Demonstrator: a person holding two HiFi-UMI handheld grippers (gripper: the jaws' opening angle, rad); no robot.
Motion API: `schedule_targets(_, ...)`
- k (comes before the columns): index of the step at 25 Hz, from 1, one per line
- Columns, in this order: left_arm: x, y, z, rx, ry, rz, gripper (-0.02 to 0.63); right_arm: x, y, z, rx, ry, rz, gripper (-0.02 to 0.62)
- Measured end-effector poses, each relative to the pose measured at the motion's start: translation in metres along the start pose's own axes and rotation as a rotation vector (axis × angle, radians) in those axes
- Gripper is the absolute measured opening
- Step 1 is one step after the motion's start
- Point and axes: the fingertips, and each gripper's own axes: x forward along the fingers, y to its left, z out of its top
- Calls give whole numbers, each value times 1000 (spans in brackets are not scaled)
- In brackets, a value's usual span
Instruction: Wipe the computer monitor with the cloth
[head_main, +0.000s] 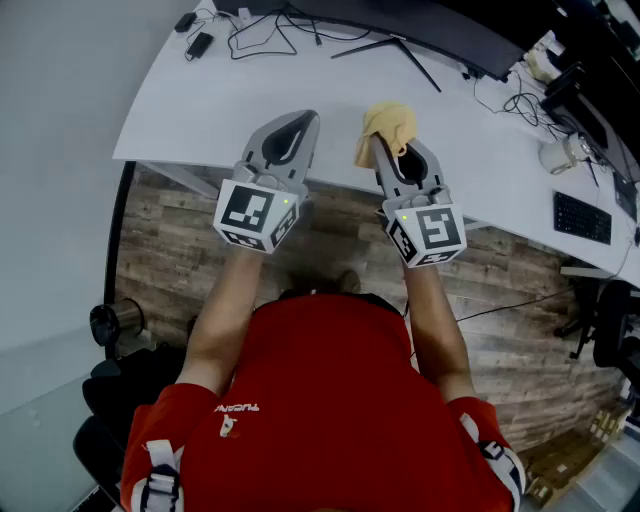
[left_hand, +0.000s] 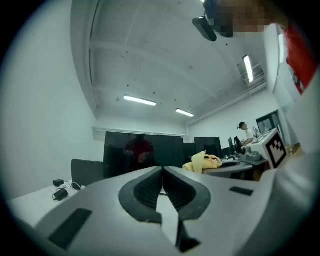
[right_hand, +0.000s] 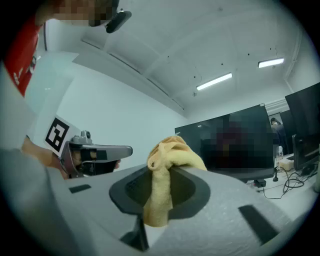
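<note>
At centre left of the head view, the left hand-held gripper (head_main: 298, 122) hovers over the near edge of the white tabletop (head_main: 220, 95). Its jaws are pressed together at the tips with nothing between them. Just right of it, the right hand-held gripper (head_main: 398, 150) is clamped on a yellow cloth (head_main: 389, 122), which bunches above the jaw tips and hangs down between them. The dark computer monitor (head_main: 440, 35) stands along the upper edge of the frame, well apart from the cloth.
</note>
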Motion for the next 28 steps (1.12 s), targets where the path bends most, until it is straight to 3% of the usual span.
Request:
schedule_targets(16, 19, -21, -18, -15, 39, 99, 9, -1, -13, -11, 14, 23, 152, 71)
schedule_targets(28, 50, 71, -36, -11, 21, 106, 9, 98, -3, -23, -19, 49, 158, 71)
